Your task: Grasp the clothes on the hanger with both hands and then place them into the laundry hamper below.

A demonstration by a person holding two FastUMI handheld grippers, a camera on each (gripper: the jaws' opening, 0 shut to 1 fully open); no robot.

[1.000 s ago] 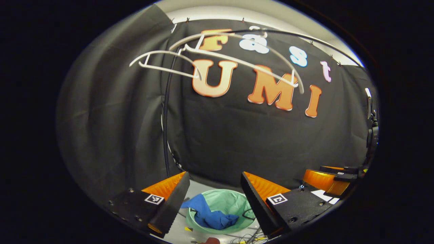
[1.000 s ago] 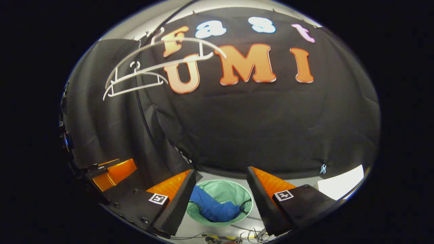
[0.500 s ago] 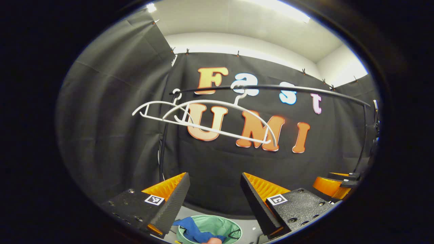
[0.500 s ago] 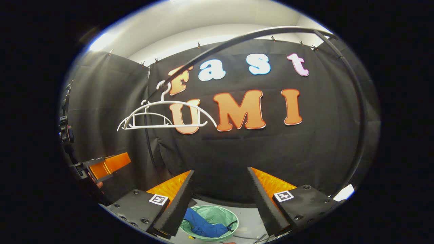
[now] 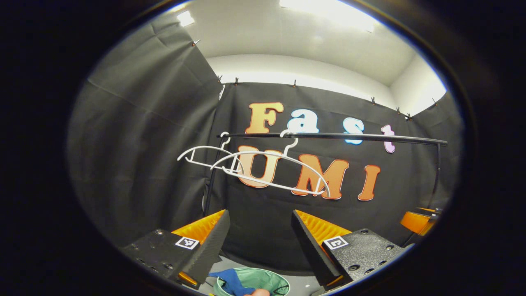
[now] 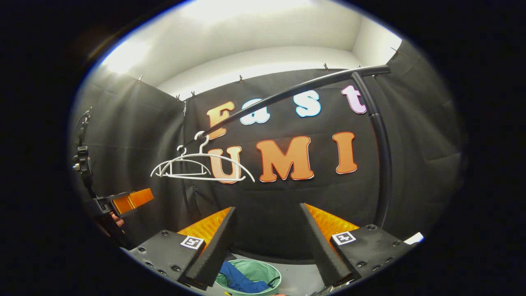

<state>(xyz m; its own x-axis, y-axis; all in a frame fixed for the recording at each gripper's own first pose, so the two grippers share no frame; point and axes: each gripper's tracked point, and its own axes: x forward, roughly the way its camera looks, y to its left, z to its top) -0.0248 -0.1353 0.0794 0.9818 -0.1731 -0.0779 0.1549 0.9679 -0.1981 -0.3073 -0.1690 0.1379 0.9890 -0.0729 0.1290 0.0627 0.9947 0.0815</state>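
The left hand-held gripper (image 5: 259, 242) is wide open and holds nothing. The right hand-held gripper (image 6: 267, 242) is wide open too, with nothing between its fingers. The blue clothes (image 6: 240, 281) lie in the green laundry hamper (image 6: 263, 272) on the floor, low between the fingers. Two white hangers (image 5: 263, 170) hang bare on the black rail (image 5: 349, 137), up above the hamper. Something small and pinkish, maybe a fingertip, pokes in at the bottom of the left gripper view.
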